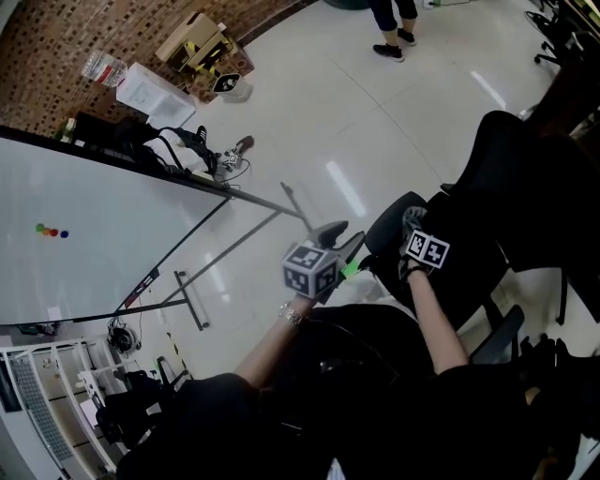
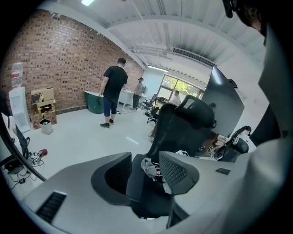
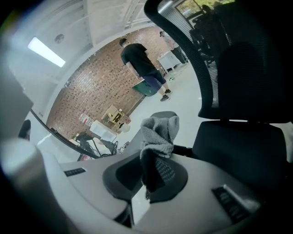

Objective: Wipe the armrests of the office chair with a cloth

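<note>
The black office chair (image 1: 525,187) stands at the right of the head view, its near armrest (image 1: 384,234) pointing toward me. My right gripper (image 1: 411,227) is shut on a grey cloth (image 1: 413,217), which rests on top of that armrest. In the right gripper view the cloth (image 3: 158,135) bunches up between the jaws, with the armrest (image 3: 162,115) just behind it and the seat (image 3: 242,151) to the right. My left gripper (image 1: 352,251) is open at the armrest's left end. The armrest pad (image 2: 142,183) fills the gap between its jaws; whether they touch it I cannot tell.
A large whiteboard on a wheeled stand (image 1: 94,234) runs along the left. Cardboard boxes (image 1: 195,42) and cables (image 1: 220,159) lie by the brick wall. A person (image 1: 392,23) stands on the white floor beyond. More chairs (image 2: 153,107) and desks are further off.
</note>
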